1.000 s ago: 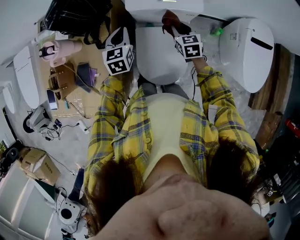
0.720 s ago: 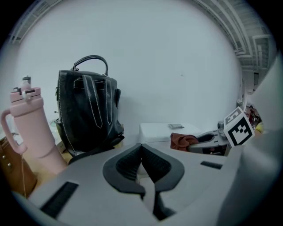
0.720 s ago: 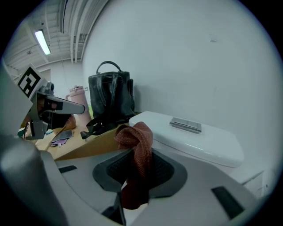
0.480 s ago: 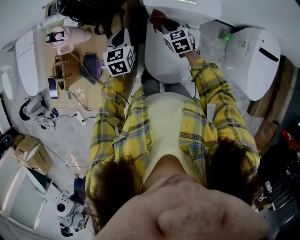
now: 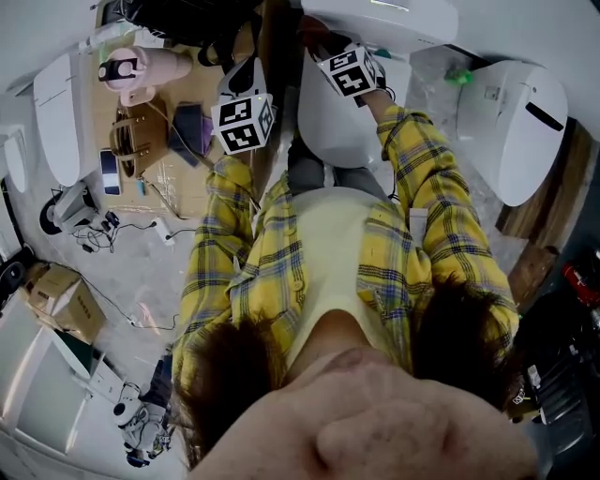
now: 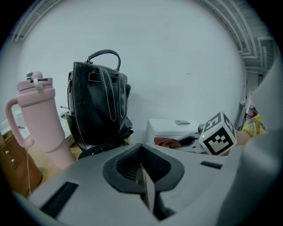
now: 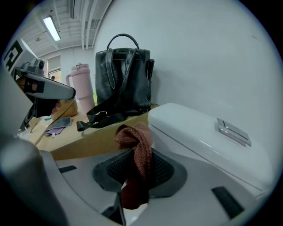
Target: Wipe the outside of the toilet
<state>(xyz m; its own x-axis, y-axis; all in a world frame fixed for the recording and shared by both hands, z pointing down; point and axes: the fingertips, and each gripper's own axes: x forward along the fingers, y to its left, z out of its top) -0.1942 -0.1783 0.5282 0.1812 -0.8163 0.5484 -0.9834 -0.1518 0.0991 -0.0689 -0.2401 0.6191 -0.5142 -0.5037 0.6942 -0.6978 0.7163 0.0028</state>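
Note:
The white toilet stands at the top of the head view, its tank behind it. My right gripper reaches to the tank's left front, shut on a reddish-brown cloth. In the right gripper view the cloth hangs bunched between the jaws, with the tank and its flush button just to the right. My left gripper is held left of the toilet, shut with nothing in it. The left gripper view shows the tank, the cloth and the right gripper's marker cube.
A black backpack, a pink tumbler and a brown handbag sit on a wooden board left of the toilet. A second white toilet stands at the right. A cardboard box and cables lie on the floor at left.
My right gripper has slid the cloth leftward along the front of the toilet tank. The left gripper has stayed about where it was. The head view has shifted a little.

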